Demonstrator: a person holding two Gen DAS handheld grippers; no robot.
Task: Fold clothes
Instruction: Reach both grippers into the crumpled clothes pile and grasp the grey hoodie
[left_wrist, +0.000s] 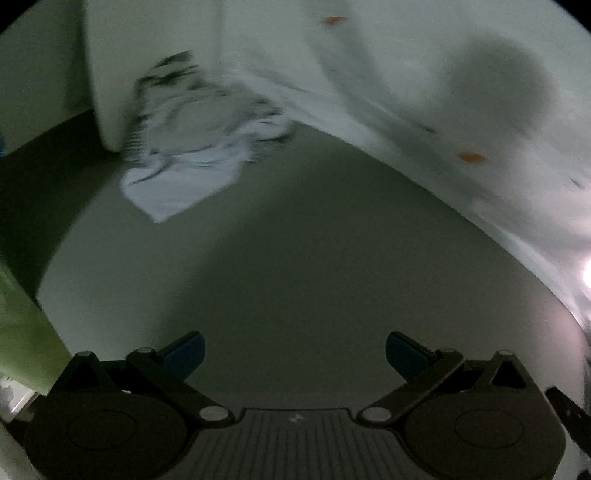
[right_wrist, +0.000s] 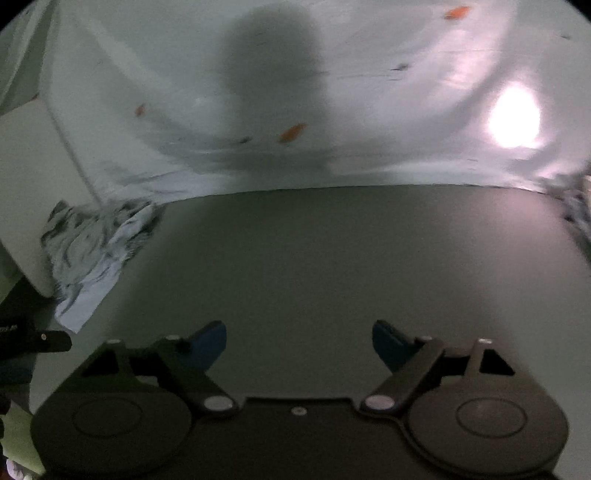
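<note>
Crumpled white garment (left_wrist: 192, 147) with dark streaked pattern, heaped far ahead and left of the spread jaws, untouched.

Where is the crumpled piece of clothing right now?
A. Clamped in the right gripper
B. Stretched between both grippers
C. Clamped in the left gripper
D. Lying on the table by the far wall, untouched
D. The crumpled garment lies on the table by the far wall, well away from the left gripper and the right gripper, both open and holding nothing.
</note>
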